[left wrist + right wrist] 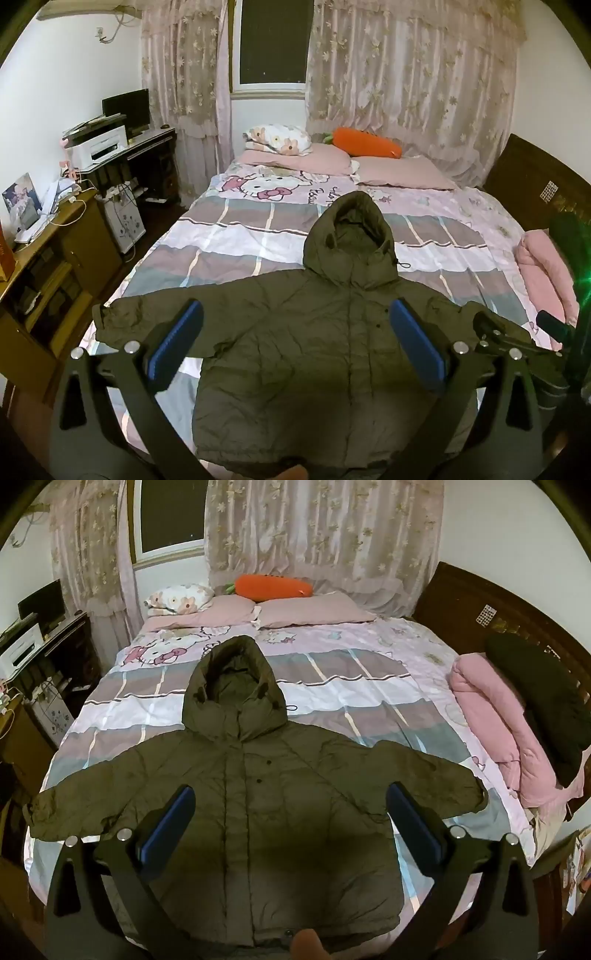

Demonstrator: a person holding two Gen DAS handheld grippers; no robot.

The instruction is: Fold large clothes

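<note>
An olive-green hooded puffer jacket (306, 350) lies flat and front-up on the bed, hood toward the pillows, both sleeves spread out sideways; it also shows in the right wrist view (258, 805). My left gripper (295, 339) is open and empty, held above the jacket's chest. My right gripper (291, 823) is open and empty, held above the jacket's middle. The right gripper's body also shows at the right of the left wrist view (517, 339), over the jacket's right sleeve.
The bed (236, 236) has a Hello Kitty cover, pink pillows (317, 160) and an orange carrot cushion (365, 142) at the head. A rolled pink quilt (495, 716) and a dark garment (543, 698) lie at the right. Desks with a printer (99, 147) stand left.
</note>
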